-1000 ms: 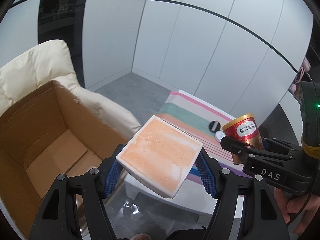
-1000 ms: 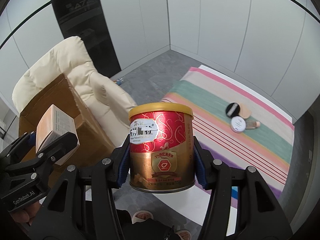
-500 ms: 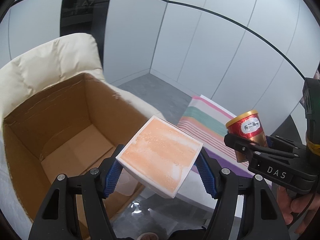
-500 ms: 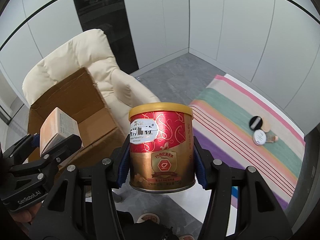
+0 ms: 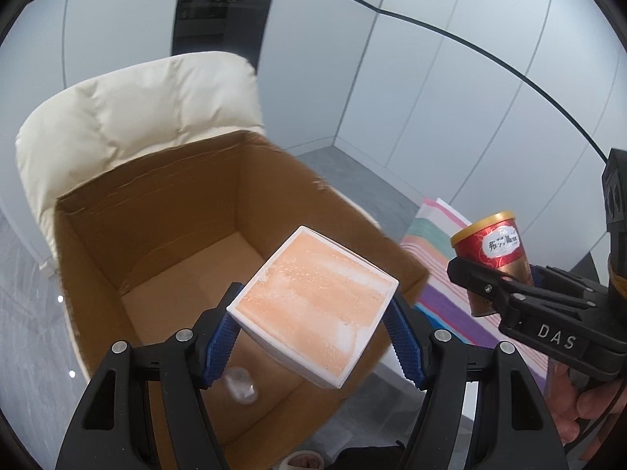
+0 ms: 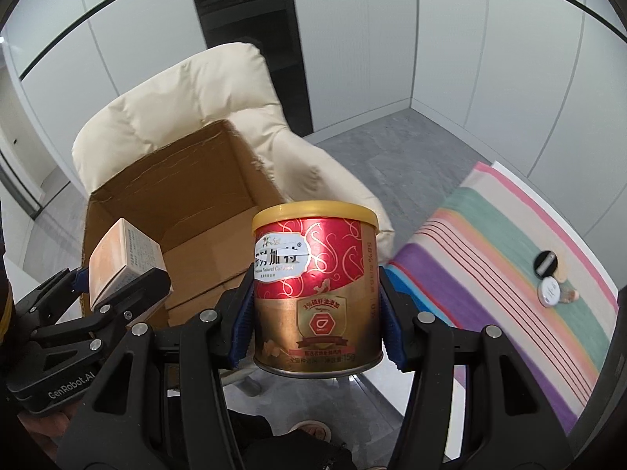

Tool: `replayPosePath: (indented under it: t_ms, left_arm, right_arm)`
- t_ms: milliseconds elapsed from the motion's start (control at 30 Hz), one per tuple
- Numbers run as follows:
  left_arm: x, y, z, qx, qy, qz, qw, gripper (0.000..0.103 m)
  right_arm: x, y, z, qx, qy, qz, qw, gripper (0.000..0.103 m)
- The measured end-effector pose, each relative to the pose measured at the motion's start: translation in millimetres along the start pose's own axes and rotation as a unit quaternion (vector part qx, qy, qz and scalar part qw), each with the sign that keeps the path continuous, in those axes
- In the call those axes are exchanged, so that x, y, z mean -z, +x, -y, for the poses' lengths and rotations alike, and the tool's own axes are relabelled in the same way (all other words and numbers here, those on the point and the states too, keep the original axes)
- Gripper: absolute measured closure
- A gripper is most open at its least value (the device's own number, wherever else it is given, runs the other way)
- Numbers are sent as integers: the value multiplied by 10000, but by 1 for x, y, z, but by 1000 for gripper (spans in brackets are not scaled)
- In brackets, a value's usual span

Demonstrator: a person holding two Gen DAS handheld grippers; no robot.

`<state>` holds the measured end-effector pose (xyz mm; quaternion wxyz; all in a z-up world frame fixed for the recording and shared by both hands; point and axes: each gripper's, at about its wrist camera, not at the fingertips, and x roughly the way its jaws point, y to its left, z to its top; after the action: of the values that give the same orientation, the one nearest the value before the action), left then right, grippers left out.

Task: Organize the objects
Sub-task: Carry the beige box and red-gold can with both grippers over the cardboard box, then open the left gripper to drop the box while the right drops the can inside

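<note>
White walls surround a cream armchair (image 5: 149,113) bearing an open cardboard box (image 5: 156,211). Left gripper (image 5: 313,337) clamps an orange carton (image 5: 313,309) above it; right gripper (image 6: 315,325) clamps a red can (image 6: 317,286) beside.

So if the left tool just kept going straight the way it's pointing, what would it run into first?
Probably the inside of the open cardboard box on the cream armchair. The left tool, gripping the peach carton, aims down into it; floor or far wall is hard to judge.
</note>
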<state>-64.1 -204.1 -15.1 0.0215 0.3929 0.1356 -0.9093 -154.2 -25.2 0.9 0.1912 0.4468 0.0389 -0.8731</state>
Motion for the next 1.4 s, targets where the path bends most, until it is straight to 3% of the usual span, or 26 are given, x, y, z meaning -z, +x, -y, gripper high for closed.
replayPosePath:
  t_ms: [367, 567, 733, 833, 933, 1100, 1400]
  left_arm:
    - [1, -11, -36, -231, -122, 2, 9997, 30]
    - [4, -24, -55, -454, -249, 129, 9986, 11]
    - [4, -28, -72, -598, -370, 139, 9974, 7]
    - [5, -27, -78, -663, -444, 114, 9967, 5]
    - [4, -26, -81, -730, -481, 113, 9961, 4]
    - [4, -23, -77, -832, -452, 139, 9954, 0]
    - [0, -16, -63, -864, -408, 145, 9953, 0]
  right_arm:
    - [-10, 18, -54, -212, -376, -54, 9991, 46]
    - [-13, 26, -80, -314, -546, -124, 9979, 46]
    - [-14, 30, -96, -343, -668, -111, 9971, 46]
    - [-14, 30, -100, -335, -719, -76, 9968, 45]
    - [-14, 30, -99, -360, -714, -76, 9968, 34]
    - [-17, 28, -91, -348, -588, -18, 9977, 24]
    - [-14, 27, -71, -222, -506, -77, 9984, 22]
